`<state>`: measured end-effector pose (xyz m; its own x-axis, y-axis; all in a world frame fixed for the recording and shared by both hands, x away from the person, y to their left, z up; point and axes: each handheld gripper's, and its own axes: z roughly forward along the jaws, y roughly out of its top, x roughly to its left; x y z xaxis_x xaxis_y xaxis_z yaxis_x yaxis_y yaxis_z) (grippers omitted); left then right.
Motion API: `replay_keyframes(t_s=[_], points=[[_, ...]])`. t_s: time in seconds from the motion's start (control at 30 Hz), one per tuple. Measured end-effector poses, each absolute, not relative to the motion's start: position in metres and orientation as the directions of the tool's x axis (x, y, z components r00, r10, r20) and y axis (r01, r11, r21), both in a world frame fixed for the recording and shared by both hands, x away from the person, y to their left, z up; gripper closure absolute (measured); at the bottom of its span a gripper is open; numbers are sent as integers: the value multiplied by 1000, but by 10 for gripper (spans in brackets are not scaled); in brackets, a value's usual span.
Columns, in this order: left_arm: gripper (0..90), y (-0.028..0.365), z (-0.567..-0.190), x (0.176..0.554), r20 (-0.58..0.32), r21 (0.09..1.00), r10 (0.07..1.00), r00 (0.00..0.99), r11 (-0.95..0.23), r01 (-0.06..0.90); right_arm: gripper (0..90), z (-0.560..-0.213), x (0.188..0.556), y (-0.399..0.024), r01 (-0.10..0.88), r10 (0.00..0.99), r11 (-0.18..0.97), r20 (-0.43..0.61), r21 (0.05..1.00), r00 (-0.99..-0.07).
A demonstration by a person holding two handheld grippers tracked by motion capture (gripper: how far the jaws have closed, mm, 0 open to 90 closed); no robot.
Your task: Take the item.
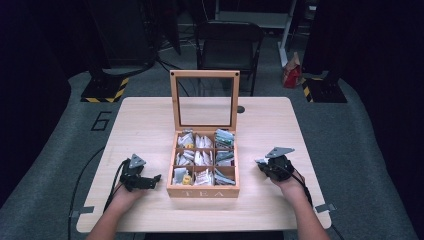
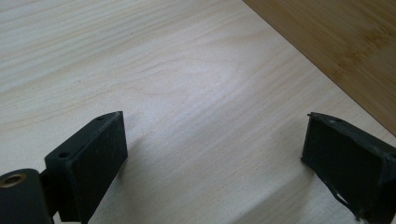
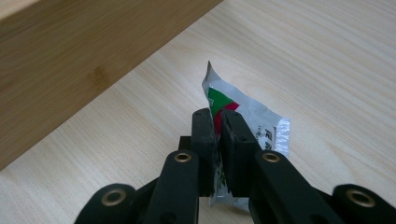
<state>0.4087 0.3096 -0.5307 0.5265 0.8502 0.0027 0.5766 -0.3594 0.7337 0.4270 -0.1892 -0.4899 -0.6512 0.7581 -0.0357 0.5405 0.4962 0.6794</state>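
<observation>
Right tongs (image 3: 218, 122) pinching crinkly foil sachet (image 3: 254, 126); left tongs (image 2: 212, 154) spread over pale-grained table (image 2: 187, 70).

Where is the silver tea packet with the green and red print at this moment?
The tea packet is pinched in the right gripper, just above the table, right of the tea box.

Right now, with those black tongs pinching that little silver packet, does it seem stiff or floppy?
Probably floppy: the foil packet looks crinkled and bends beside the right tongs. It seems light, since a thin pinch holds it. The glossy wrapper might slip if the grip eases.
</observation>
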Motion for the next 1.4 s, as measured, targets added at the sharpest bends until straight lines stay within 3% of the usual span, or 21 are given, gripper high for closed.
replay_keyframes(t_s=[0.7, 1.07, 1.4], points=[[62, 310, -531, 409, 3, 734, 851, 526, -359, 577, 751, -494, 427, -184, 542, 747, 521, -45, 659, -664], [62, 310, -531, 409, 3, 733, 850, 527, -360, 577, 548, -494, 425, -180, 544, 752, 513, -43, 664, -658], [59, 309, -531, 410, 1, 729, 848, 529, -363, 580, 449, -484, 420, -186, 547, 775, 463, -19, 697, -632]])
